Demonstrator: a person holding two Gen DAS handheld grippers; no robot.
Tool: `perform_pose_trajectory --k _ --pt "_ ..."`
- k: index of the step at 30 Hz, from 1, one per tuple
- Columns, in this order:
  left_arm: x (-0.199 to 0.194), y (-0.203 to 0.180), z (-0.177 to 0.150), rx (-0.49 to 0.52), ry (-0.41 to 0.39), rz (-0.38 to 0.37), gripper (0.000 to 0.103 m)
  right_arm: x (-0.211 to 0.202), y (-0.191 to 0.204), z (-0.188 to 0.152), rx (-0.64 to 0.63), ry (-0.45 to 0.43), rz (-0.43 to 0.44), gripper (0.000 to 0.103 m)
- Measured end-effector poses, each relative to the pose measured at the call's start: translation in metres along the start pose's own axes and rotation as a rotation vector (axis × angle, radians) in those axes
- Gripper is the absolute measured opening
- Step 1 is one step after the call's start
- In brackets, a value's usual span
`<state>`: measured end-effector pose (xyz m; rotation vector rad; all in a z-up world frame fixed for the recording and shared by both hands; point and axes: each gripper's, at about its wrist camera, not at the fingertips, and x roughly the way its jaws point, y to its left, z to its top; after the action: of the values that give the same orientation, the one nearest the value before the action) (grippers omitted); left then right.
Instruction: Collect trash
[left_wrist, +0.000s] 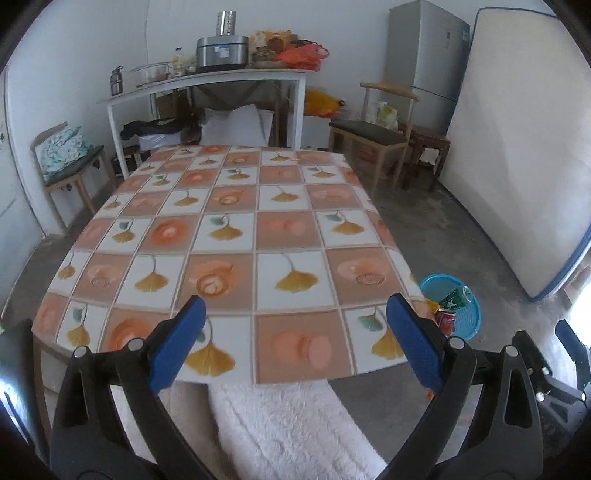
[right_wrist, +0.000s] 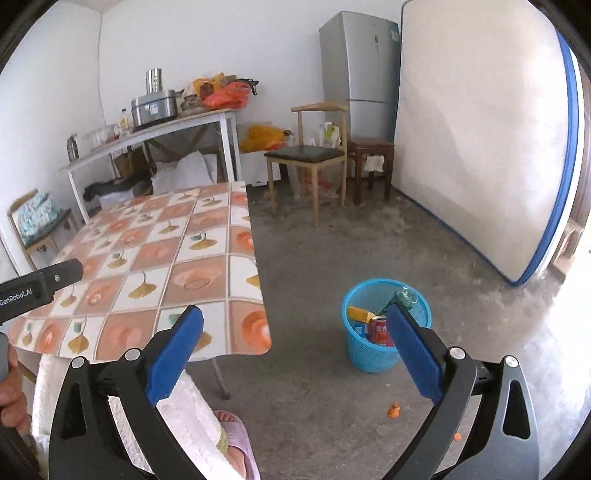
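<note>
- One table with an orange-and-white checked ginkgo-leaf cloth (left_wrist: 229, 236), centre of the left wrist view.
- One blue plastic mesh waste basket (right_wrist: 369, 354), lower centre-right of the right wrist view; at least three items inside, exact count unclear.
- Two wooden chairs with dark seats (right_wrist: 306, 153), one at upper centre, one at far left.
- One silver refrigerator (right_wrist: 360, 66), upper right.
- One white mattress with blue edging (right_wrist: 480, 140), right.
- Two small orange scraps on the grey floor (right_wrist: 393, 410), lower right.

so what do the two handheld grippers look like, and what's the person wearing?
Both the left gripper and right gripper have black triangular cut-out finger frames with silver pivot bolts and blue ribbed pads. The left gripper's black body reads "GenRobot.AI" in white. Person wears fuzzy white trousers and a pink slipper.
</note>
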<state>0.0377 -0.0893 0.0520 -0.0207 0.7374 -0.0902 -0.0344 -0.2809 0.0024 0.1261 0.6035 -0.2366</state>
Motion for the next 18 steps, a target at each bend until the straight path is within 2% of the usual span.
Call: perform_pose_trajectory --k 4,7,18 --pt "0.002 0.003 -0.015 -0.01 0.033 -0.018 0.094 0.0 0.025 -0.008 -0.056 0.037 -0.044 0.096" --pt "0.004 0.002 -0.024 0.02 0.064 -0.015 0.094 0.0 0.033 -0.012 -0.063 0.05 -0.067 0.096" --pt "0.011 -0.008 -0.028 0.072 0.096 -0.022 0.094 0.013 0.022 -0.016 -0.012 0.094 -0.11 0.096"
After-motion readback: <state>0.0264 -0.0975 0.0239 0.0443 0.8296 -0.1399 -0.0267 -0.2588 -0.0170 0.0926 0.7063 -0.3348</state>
